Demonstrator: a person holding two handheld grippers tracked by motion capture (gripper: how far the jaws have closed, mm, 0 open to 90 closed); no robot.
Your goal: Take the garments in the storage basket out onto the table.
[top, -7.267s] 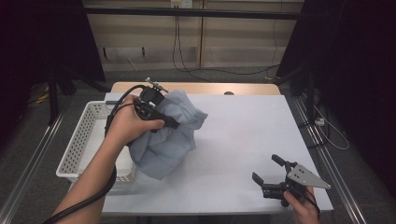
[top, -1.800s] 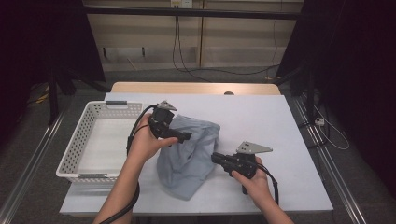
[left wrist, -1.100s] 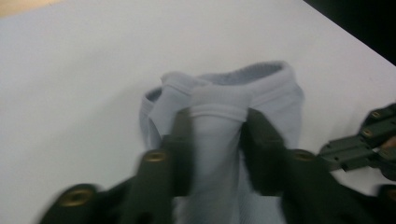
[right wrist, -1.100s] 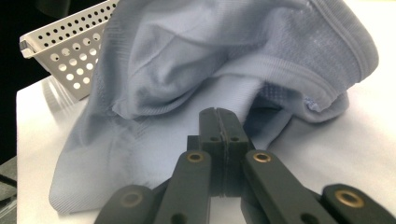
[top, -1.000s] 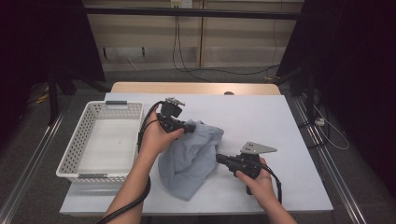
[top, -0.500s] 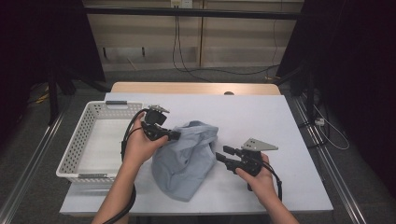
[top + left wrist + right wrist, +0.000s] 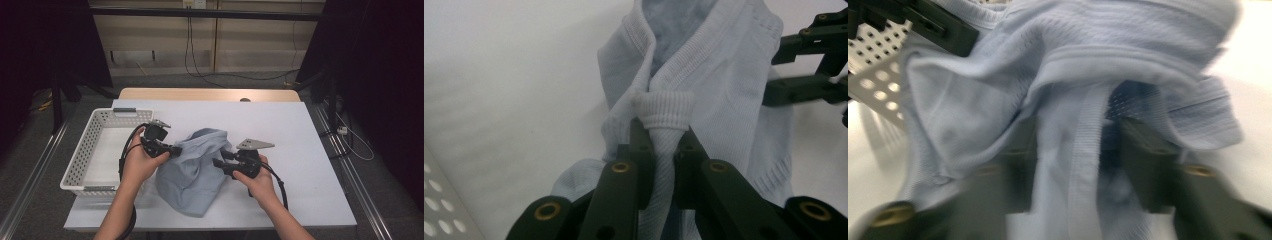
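The worktop (image 7: 310,150) is a white sheet over a wooden top, whose far edge shows as a tan strip. At its left side lies a white perforated basket (image 7: 87,150), long side running near to far, nothing visible inside it.

The garment (image 7: 192,172), a pale blue knit piece with ribbed edging, sits in a bunched heap at the middle of the worktop, just right of the basket. Its near end spreads flat toward the near edge; its far end is raised between the two claws.

The left claw (image 7: 175,149), held in the person's left hand at the garment's left side, points right into the fabric. In the left gripper view its jaws are drawn close together and clamp a ribbed band of the garment (image 7: 665,120), the band bulging into a knot-like fold just beyond the tips.

The right claw (image 7: 218,164), held in the right hand at the garment's right side, points left. Its jaws have just been closing and stand partly apart (the right gripper view is blurred), with a ribbed strip and loose folds of the garment (image 7: 1083,150) hanging between them. Whether the pads press on that fabric cannot be told.

A black cable trails from each claw back along the forearm toward the near edge.
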